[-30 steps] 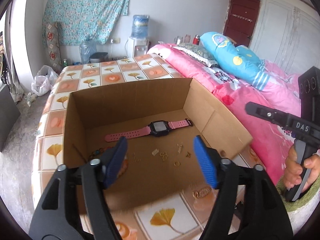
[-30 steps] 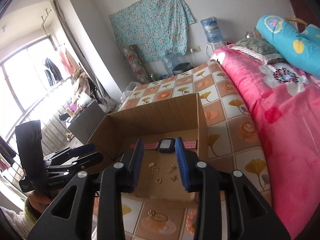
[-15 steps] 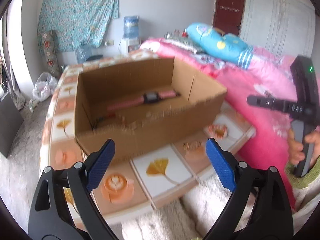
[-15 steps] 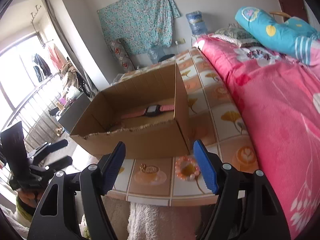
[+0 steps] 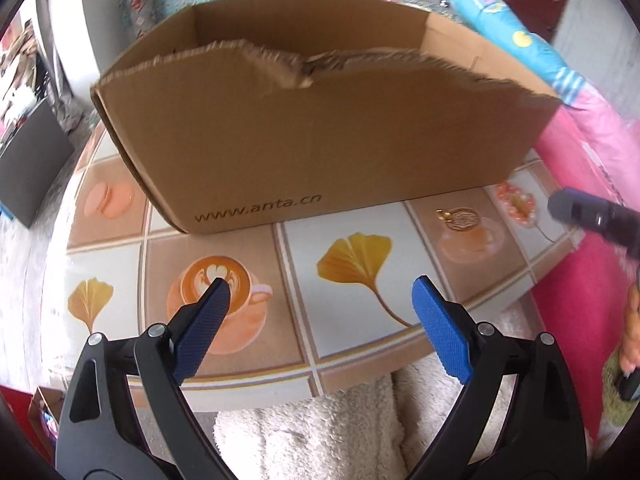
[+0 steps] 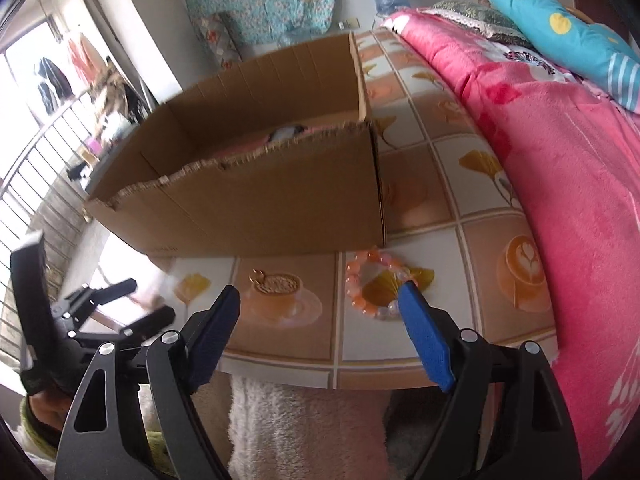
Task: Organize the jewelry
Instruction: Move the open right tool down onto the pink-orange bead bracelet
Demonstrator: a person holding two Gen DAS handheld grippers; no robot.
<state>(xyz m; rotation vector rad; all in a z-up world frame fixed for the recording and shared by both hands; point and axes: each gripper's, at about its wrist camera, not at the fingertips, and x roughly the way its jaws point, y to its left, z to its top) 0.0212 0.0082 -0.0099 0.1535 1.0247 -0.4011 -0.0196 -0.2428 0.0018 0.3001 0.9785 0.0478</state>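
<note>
A brown cardboard box (image 5: 320, 120) stands on the patterned table (image 5: 304, 264); only its outer front wall shows in the left wrist view. In front of it lie a gold round pendant (image 5: 460, 218) and an orange bead bracelet (image 5: 516, 202). My left gripper (image 5: 320, 292) is open and empty above the table's near edge. My right gripper (image 6: 320, 292) holds nothing, its jaws still opening, with the bracelet (image 6: 352, 280) just beyond its right fingertip and the pendant (image 6: 276, 282) ahead on the left. Over the box (image 6: 260, 184) rim a pink watch (image 6: 286, 133) is barely visible.
A pink bed (image 6: 560, 160) with a blue pillow (image 6: 560, 28) runs along the table's right side. A white fluffy cloth (image 5: 320, 420) hangs below the near table edge. The left gripper (image 6: 120, 304) shows at the left of the right wrist view. A railing and clutter lie far left.
Both grippers have dropped and pulled back from above the box to low in front of the table's near edge. Both jaws have spread wider. The box's inside has dropped out of sight.
</note>
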